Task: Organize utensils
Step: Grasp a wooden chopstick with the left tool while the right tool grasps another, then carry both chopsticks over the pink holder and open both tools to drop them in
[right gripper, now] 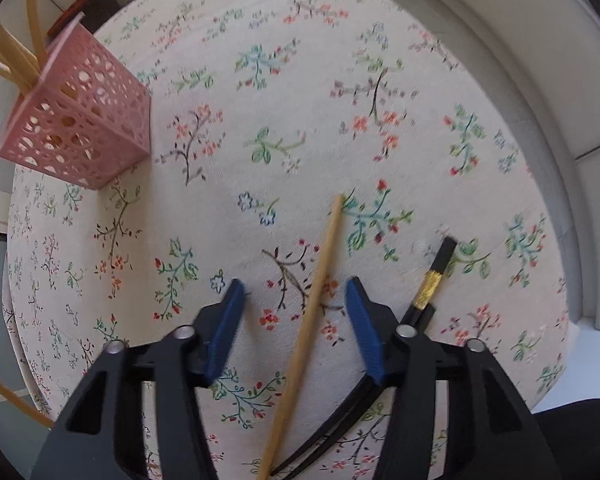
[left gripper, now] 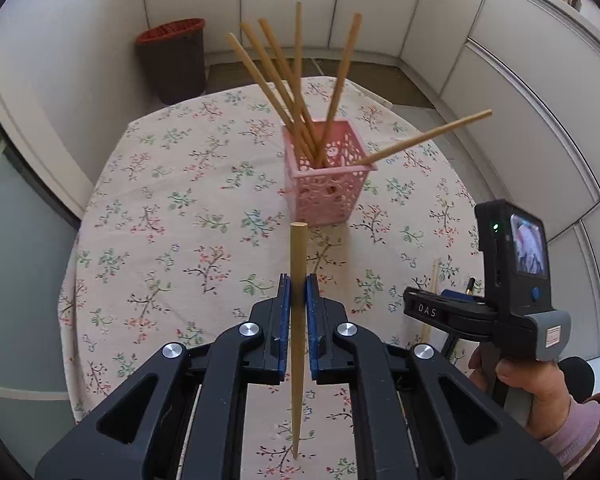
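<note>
My left gripper is shut on a wooden chopstick, held upright above the floral tablecloth, a little in front of the pink lattice basket. Several wooden chopsticks stand in the basket. My right gripper is open just above the cloth, its fingers on either side of a wooden chopstick that lies flat. A black chopstick with a gold band lies beside the right finger. The basket shows at the upper left in the right wrist view.
A dark bin with a red rim stands on the floor beyond the round table. White cabinets line the back and right. The right gripper's body and the hand holding it are at the table's right edge.
</note>
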The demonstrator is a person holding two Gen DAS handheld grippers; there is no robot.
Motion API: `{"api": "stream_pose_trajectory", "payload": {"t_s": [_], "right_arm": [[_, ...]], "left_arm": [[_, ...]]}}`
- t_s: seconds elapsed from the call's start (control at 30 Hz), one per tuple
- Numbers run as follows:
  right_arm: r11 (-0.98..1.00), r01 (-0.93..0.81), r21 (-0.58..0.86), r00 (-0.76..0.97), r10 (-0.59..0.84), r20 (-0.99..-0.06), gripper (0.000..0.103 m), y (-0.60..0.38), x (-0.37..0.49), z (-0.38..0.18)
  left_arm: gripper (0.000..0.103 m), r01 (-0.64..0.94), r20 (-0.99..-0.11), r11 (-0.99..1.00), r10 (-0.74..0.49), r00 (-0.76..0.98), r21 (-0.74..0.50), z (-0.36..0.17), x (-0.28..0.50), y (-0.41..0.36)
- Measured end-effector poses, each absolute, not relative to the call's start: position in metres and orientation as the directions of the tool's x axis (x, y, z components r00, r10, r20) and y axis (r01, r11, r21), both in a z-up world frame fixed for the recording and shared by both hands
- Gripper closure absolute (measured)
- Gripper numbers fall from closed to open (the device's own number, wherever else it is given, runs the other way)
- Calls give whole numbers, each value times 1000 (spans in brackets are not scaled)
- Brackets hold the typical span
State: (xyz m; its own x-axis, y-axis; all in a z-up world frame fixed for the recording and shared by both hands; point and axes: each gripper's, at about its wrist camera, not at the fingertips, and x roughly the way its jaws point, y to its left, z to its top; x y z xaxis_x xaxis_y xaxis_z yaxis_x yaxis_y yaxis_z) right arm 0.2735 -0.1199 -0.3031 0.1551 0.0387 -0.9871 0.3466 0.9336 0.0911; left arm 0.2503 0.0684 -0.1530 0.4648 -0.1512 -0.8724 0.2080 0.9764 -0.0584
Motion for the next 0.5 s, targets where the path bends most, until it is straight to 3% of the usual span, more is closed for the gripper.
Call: {"api": "stream_pose_trajectory", "payload": {"t_s": [0.03,0.07,0.23,0.5], "right_arm": [[940,329,89,167,35,-985,90,-116,275,-302],[940,323,105,159,56,-986,95,-114,276,-303],[908,341,243,252,160,-954,97,-128,264,-280],[930,154,335,395,253,-883,97,-141,227,-180]], "left_arm": [[96,203,-869,977,-156,469,-66,-152,249,72],[96,198,-866,977,-160,474,-72,-149,248,75],[96,208,-842,973,-191,504,-96,-131,238,80],[97,230,-808,968,-213,549,-99,-103,215,66]]}}
